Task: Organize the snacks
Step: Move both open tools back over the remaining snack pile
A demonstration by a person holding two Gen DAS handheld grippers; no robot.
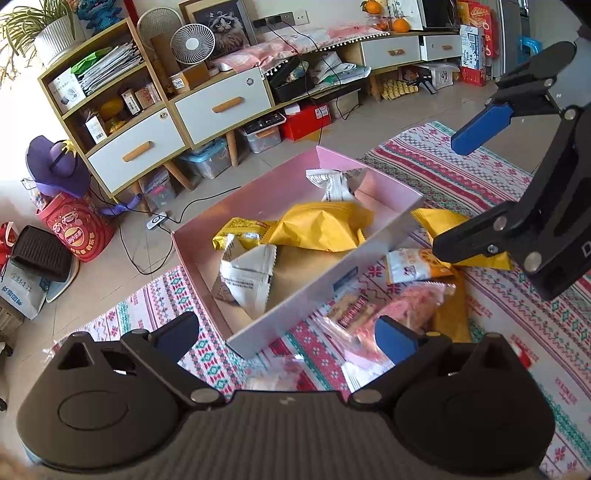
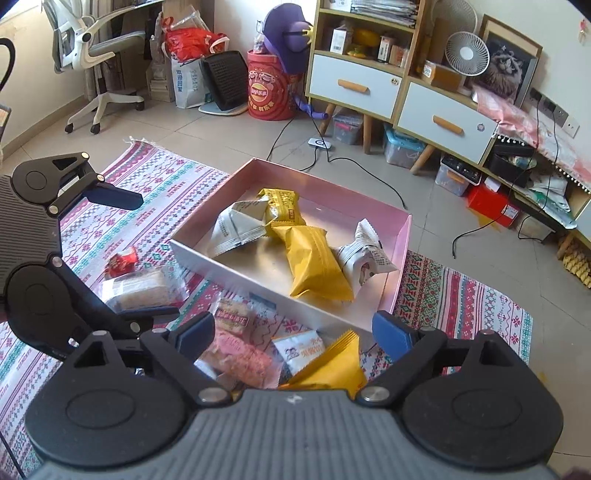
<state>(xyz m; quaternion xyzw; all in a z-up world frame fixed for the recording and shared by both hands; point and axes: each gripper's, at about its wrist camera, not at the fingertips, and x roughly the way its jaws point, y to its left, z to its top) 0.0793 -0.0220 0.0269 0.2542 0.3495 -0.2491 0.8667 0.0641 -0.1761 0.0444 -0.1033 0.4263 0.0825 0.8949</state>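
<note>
Pink box [image 2: 402, 258] holds yellow packets [image 2: 314, 258], white packets [image 2: 236, 229]; both grippers' jaws wide, empty.

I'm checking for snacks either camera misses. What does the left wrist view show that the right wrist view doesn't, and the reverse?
Only the left wrist view: oranges on the far cabinet. Only the right wrist view: a small red snack packet on the rug, and an office chair. Both: the pink box holding yellow and white packets, loose snacks outside it, both grippers open and empty.
</note>
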